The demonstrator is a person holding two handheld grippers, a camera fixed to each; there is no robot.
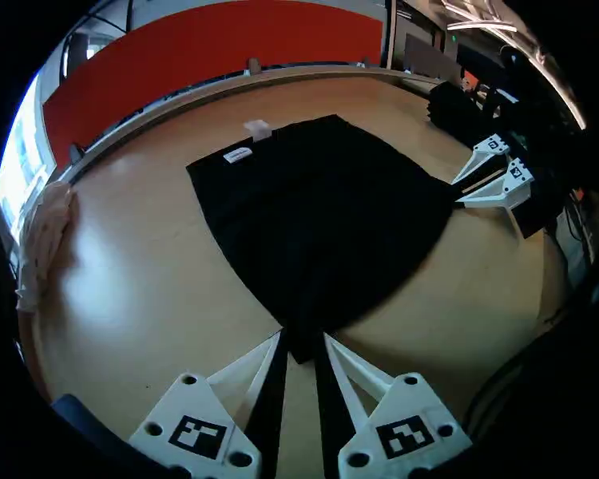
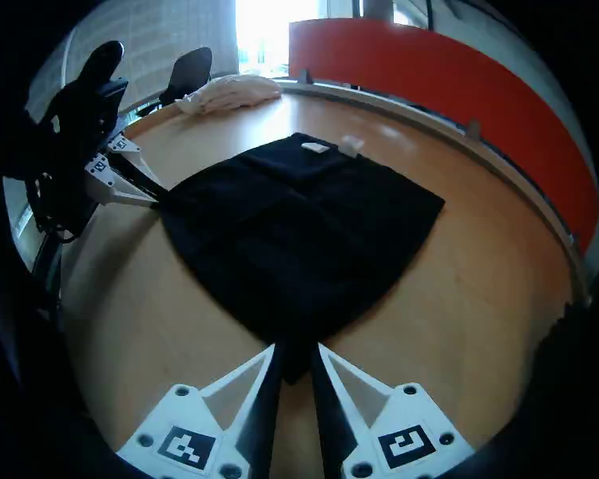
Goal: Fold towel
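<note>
A black towel (image 1: 323, 215) lies spread on the wooden table (image 1: 140, 271), with a white tag (image 1: 237, 155) near its far edge. My left gripper (image 1: 301, 355) is shut on the towel's near corner, the cloth pinched between its white fingers. At the right of the left gripper view, the right gripper (image 1: 459, 195) holds the towel's other corner. In the right gripper view the same black towel (image 2: 299, 231) spreads ahead, and my right gripper (image 2: 295, 359) is shut on its near corner. The left gripper (image 2: 157, 198) grips the towel's left corner there.
A small white object (image 1: 258, 128) sits just past the towel's far edge. A pale bundle of cloth (image 2: 232, 92) lies at the table's far end. An orange wall panel (image 1: 220, 56) runs behind the table, and dark office chairs (image 2: 100, 72) stand near the table's edge.
</note>
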